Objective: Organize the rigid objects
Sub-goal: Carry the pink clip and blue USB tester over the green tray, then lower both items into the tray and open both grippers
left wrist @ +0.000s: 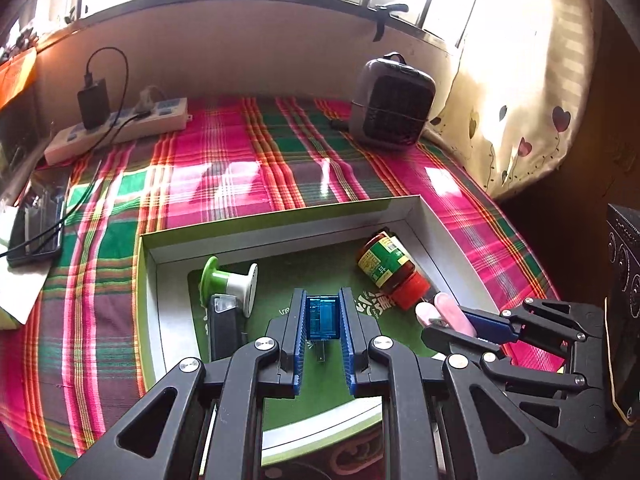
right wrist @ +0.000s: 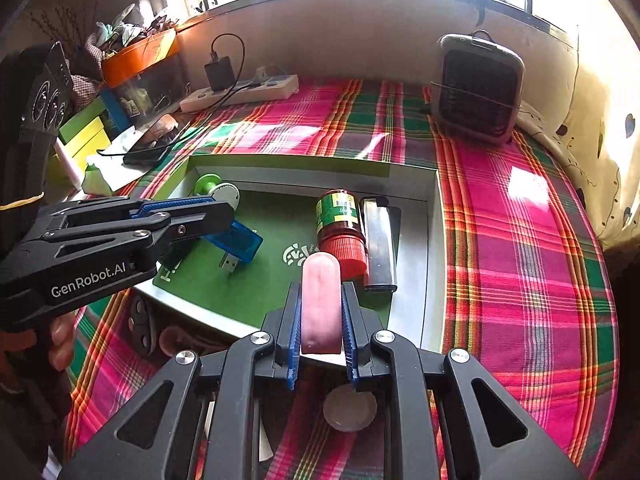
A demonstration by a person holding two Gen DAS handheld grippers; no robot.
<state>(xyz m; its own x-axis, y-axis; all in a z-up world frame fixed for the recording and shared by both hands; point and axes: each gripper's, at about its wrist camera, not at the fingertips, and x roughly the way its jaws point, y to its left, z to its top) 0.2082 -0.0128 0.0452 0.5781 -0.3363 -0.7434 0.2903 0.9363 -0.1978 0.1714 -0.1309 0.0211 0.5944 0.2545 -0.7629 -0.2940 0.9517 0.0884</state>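
Observation:
A shallow box [left wrist: 280, 216] [right wrist: 312, 164] with a green mat inside lies on the plaid cloth. In it lie a red-capped jar [left wrist: 386, 268] [right wrist: 340, 224], a silver lighter [right wrist: 378, 244], a green-and-white spool [left wrist: 228, 280] [right wrist: 216, 190] and a black item with a clear end [left wrist: 224, 328]. My left gripper [left wrist: 322, 296] [right wrist: 220, 220] is shut on a translucent blue USB device [left wrist: 322, 316] [right wrist: 240, 240], held just above the mat. My right gripper [right wrist: 321, 288] [left wrist: 448, 324] is shut on a pink rounded tube [right wrist: 320, 300] [left wrist: 452, 316] over the box's near edge, beside the jar's cap.
A grey fan [left wrist: 390, 104] [right wrist: 478, 88] stands at the back right. A power strip [left wrist: 120, 128] [right wrist: 240, 94] with a charger and a phone [left wrist: 36, 224] [right wrist: 146, 154] lie at the left. A round metal lid [right wrist: 350, 408] sits below my right gripper. A curtain hangs at the right.

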